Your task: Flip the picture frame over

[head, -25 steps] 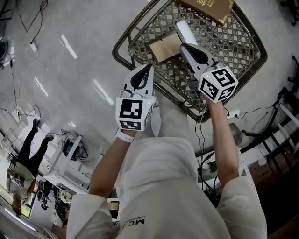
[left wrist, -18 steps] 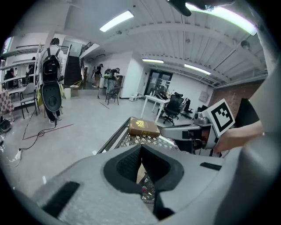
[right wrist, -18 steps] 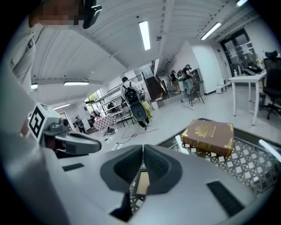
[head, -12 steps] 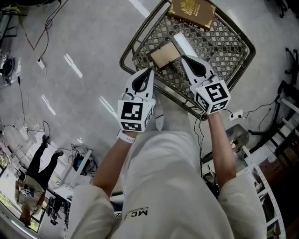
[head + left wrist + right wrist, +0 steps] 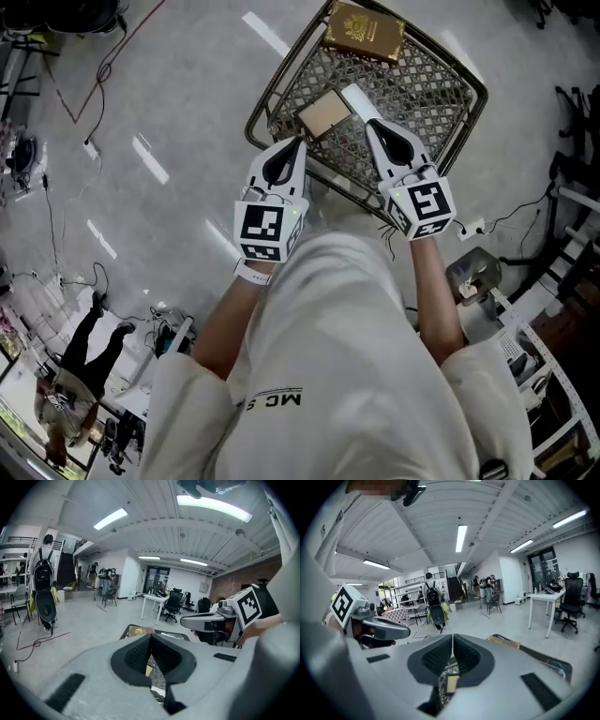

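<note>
— Tool check first: what are the two doing?

— The left tool (image 5: 301,142) has its jaws pressed together with nothing between them. The right tool (image 5: 368,123) is the same, shut and empty. Both point out over the near edge of the table.

— And around them, biggest first?

— Grey floor (image 5: 169,112) fills most of the head view. Then comes the table (image 5: 422,80), which has a metal mesh top and a raised rim. At its far corner lies a brown book (image 5: 364,31) with a gold emblem on the cover.

— Where's the picture frame?

— The picture frame (image 5: 324,114) lies flat on the mesh close to the near edge, towards the left corner, plain brown side up. In the head view it sits just beyond the two tool tips and roughly between them, and neither tool holds it. The right gripper view shows it below the closed jaws.

— Anything smaller?

— A narrow white strip (image 5: 358,97) lies just beside the frame, on its right.
</note>
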`<act>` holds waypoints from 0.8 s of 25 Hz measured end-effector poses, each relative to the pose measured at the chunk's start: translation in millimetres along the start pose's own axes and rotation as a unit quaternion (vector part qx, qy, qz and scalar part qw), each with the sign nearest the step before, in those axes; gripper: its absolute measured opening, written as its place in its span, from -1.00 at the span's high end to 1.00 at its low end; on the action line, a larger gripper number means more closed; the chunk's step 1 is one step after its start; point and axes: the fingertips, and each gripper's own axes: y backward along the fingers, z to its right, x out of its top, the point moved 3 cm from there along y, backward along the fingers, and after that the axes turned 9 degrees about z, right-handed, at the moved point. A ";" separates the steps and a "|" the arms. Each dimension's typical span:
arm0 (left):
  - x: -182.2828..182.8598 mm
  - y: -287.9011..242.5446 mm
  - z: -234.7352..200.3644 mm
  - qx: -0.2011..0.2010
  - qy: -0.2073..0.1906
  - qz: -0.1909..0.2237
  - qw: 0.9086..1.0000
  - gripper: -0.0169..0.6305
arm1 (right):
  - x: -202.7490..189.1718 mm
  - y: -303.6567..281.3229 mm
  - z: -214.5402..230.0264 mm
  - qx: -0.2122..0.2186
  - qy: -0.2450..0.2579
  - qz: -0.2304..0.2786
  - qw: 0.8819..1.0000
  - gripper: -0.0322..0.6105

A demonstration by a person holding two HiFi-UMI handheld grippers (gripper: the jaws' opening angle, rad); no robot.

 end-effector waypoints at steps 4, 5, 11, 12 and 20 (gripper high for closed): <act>22.1 11.9 9.6 -0.004 -0.003 0.023 1.000 0.87 | 22.4 21.0 -6.9 -0.013 0.009 0.024 1.000 0.83; 27.6 14.5 11.1 -0.006 -0.005 0.030 1.000 0.87 | 27.9 25.5 -8.2 -0.016 0.011 0.031 0.999 0.83; 55.0 29.7 17.3 -0.016 -0.025 0.057 0.998 0.87 | 55.9 49.3 -18.8 -0.034 0.034 0.062 0.997 0.83; 58.6 31.6 18.6 -0.017 -0.029 0.061 0.998 0.87 | 59.7 52.9 -19.9 -0.037 0.036 0.067 0.996 0.83; 71.9 38.6 28.9 -0.029 -0.043 0.079 0.996 0.87 | 68.0 71.6 -26.9 -0.048 0.044 0.085 0.994 0.83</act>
